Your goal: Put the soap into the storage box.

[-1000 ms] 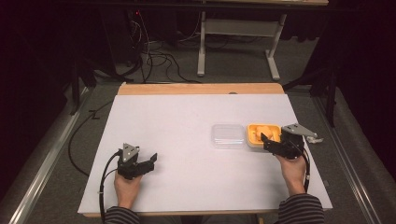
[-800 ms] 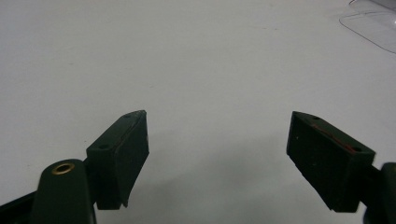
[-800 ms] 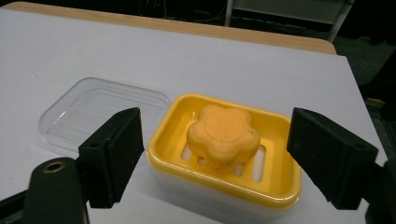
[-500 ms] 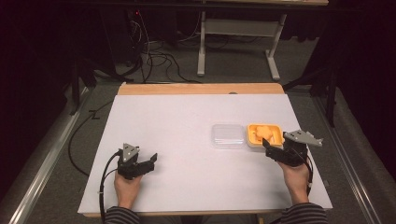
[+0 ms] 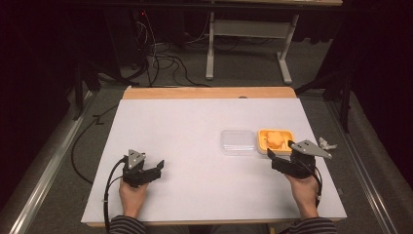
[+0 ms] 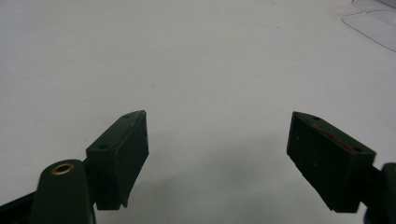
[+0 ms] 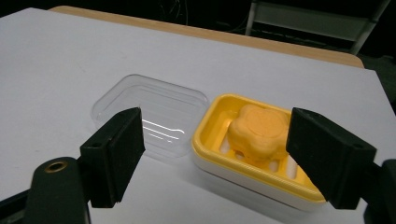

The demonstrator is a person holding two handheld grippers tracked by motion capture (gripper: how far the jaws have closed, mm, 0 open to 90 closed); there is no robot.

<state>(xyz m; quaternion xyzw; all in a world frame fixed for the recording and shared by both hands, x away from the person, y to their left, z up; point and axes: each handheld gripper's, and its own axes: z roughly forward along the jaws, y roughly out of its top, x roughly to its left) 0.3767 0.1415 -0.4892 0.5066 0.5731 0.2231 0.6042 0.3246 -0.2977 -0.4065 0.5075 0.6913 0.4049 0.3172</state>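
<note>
A yellow soap dish (image 5: 263, 142) on a white base sits at the table's right and holds an orange flower-shaped soap (image 5: 275, 139). Its clear plastic lid (image 5: 237, 141) lies flat on the table, just left of the dish. My right gripper (image 5: 280, 151) is open, close in front of the dish and pointing at it. In the right gripper view the soap (image 7: 259, 128) and dish (image 7: 210, 128) lie past the spread jaws, lid (image 7: 149, 112) to the left. My left gripper (image 5: 157, 168) rests open at the front left, with nothing between its jaws (image 6: 217, 121).
The white table top (image 5: 195, 126) has a wooden strip along its far edge. A small crumpled pale object (image 5: 326, 144) lies at the right edge. Beyond the table are cables and a desk frame (image 5: 243, 29) on the floor. The lid's corner (image 6: 373, 25) is far ahead of the left gripper.
My right gripper has drawn back a little toward the near edge, away from the soap dish. The left gripper has not moved.
</note>
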